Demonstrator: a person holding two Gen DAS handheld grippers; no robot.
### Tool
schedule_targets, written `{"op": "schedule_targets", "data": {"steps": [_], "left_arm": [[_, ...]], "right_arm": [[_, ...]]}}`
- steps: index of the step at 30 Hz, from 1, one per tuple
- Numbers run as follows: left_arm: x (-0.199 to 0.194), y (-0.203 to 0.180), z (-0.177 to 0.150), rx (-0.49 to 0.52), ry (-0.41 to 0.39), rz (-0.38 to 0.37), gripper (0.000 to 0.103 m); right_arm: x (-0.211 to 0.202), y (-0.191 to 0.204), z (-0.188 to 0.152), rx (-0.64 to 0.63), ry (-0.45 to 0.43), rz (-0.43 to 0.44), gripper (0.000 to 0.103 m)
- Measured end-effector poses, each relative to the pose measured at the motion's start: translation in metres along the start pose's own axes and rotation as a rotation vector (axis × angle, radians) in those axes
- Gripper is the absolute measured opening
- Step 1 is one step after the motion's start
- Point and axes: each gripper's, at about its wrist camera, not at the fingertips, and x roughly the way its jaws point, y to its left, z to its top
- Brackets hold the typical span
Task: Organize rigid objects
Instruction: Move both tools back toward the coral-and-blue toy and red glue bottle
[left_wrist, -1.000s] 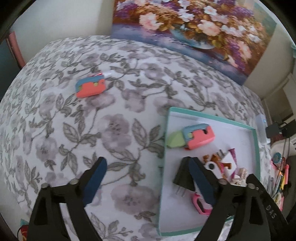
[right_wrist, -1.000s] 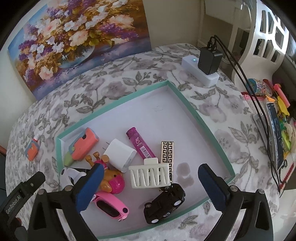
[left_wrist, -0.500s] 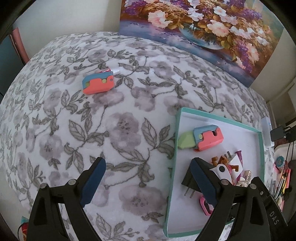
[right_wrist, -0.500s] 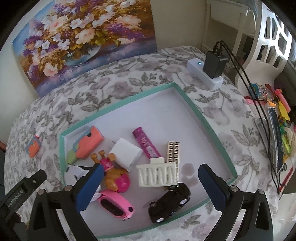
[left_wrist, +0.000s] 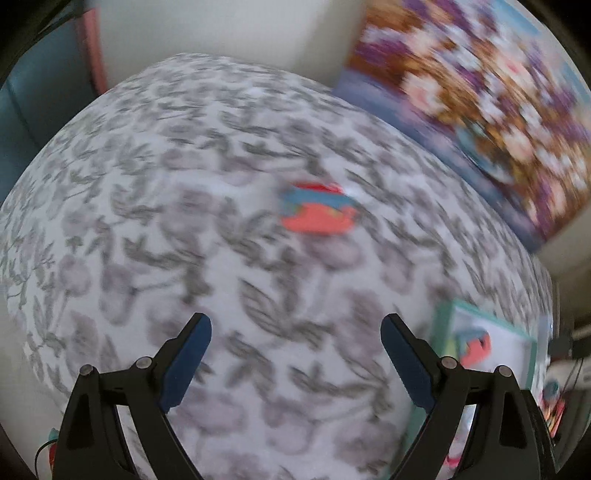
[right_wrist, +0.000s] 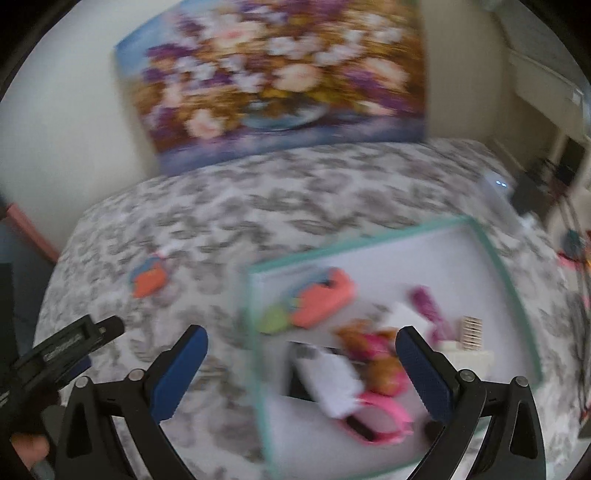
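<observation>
Both views are motion-blurred. A small coral and blue toy (left_wrist: 319, 212) lies alone on the floral cloth, ahead of my open, empty left gripper (left_wrist: 295, 341); it also shows in the right wrist view (right_wrist: 147, 278). A teal-rimmed white tray (right_wrist: 496, 258) holds a second coral and blue toy (right_wrist: 323, 301), a white charger (right_wrist: 330, 380), a pink object (right_wrist: 380, 419), a brown and pink figure (right_wrist: 373, 350), a magenta tube (right_wrist: 430, 308) and other items. My open, empty right gripper (right_wrist: 301, 349) hovers over the tray's left rim. The tray corner (left_wrist: 495, 328) shows at the right of the left wrist view.
A flower painting (right_wrist: 273, 77) leans on the wall behind the table. A white power strip (right_wrist: 496, 188) with a black plug lies at the far right. My left gripper's body (right_wrist: 62, 354) shows at the left edge. A pink chair edge (left_wrist: 92, 44) stands beyond the table.
Both grippers have swung left. The loose coral toy now sits ahead of the left gripper, and the tray has slid to the right in both views. Both jaws stay open.
</observation>
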Motion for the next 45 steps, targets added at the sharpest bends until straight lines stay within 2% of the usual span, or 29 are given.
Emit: {"op": "schedule_targets", "data": {"steps": [7, 13, 20, 26, 32, 38, 45], "left_arm": [[0.009, 0.053, 0.028, -0.121, -0.012, 0.018, 0.093], [0.019, 0.077, 0.044, -0.157, -0.021, 0.060, 0.093], [0.036, 0.081, 0.060, -0.126, -0.017, 0.143, 0.093], [0.052, 0.077, 0.073, -0.105, 0.004, 0.164, 0.093], [0.070, 0.070, 0.082, -0.036, 0.017, 0.203, 0.093], [0.071, 0.071, 0.092, 0.060, -0.001, 0.231, 0.093], [0.076, 0.084, 0.094, 0.068, 0.038, 0.179, 0.093]], "right_arm": [[0.025, 0.059, 0.003, -0.069, 0.026, 0.063, 0.103], [0.045, 0.086, 0.004, -0.107, 0.050, 0.073, 0.103], [0.070, 0.104, 0.007, -0.127, 0.075, 0.063, 0.103], [0.091, 0.116, 0.015, -0.141, 0.077, 0.047, 0.103], [0.107, 0.121, 0.030, -0.127, 0.054, 0.061, 0.103], [0.123, 0.127, 0.032, -0.141, 0.059, 0.063, 0.103], [0.133, 0.137, 0.029, -0.172, 0.061, 0.075, 0.103]]}}
